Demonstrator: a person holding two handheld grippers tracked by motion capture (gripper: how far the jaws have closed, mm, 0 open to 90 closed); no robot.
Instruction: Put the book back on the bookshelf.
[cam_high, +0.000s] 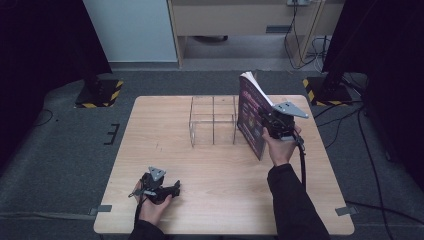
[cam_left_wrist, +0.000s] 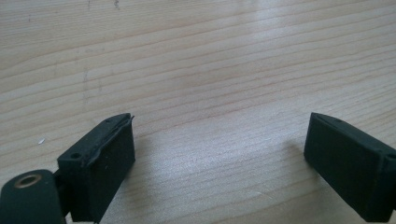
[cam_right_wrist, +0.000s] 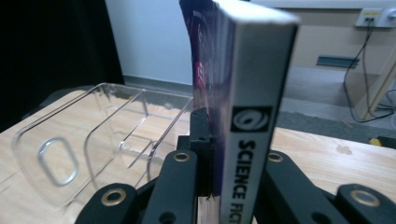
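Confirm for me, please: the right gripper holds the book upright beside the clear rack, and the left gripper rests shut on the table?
Not quite: the left gripper is open, its jaws wide apart over the bare table, as the left gripper view shows. The right gripper does hold the book upright beside the rack.

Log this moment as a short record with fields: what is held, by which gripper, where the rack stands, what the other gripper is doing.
held item: book, upright, white spine reading SCIENCE FICTION, purple cover
holder: right gripper, shut on the book across its spine
book position: just right of the clear rack, lifted off the table as far as the high view shows
clear rack: transparent divider with slots, at the far middle of the wooden table
left gripper: open, nothing between its jaws, low over bare table near the front edge
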